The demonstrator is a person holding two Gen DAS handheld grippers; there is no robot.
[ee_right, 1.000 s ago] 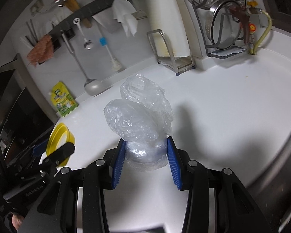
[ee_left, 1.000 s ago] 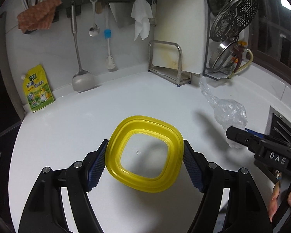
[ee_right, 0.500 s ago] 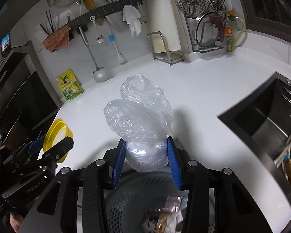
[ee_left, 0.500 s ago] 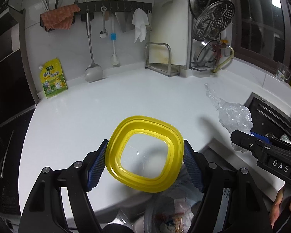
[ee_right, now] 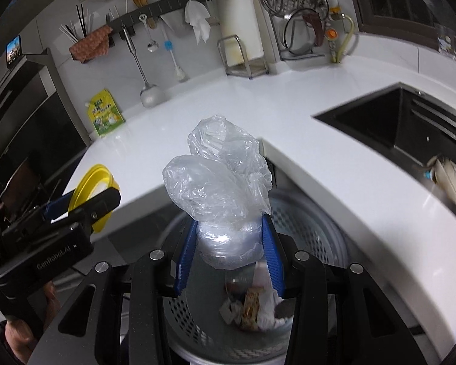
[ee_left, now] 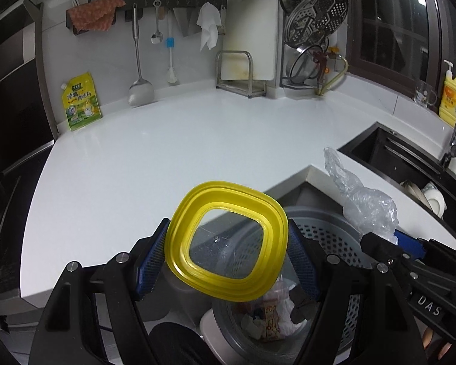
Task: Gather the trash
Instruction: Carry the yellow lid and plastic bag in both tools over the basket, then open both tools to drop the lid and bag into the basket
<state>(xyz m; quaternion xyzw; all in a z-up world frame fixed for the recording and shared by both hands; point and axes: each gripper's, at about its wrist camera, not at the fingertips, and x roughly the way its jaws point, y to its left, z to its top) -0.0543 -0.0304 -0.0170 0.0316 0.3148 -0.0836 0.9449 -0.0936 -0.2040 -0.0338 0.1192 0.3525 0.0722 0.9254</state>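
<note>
My left gripper (ee_left: 228, 258), marked "GenRobot.AI", clamps the lid (ee_left: 227, 245); my right gripper (ee_right: 229, 251), marked "DAS", clamps the bag (ee_right: 217, 187).

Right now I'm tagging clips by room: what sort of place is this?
A home kitchen, most likely: a white countertop, a wall rail of hanging utensils and a dark sink with dishes.
</note>
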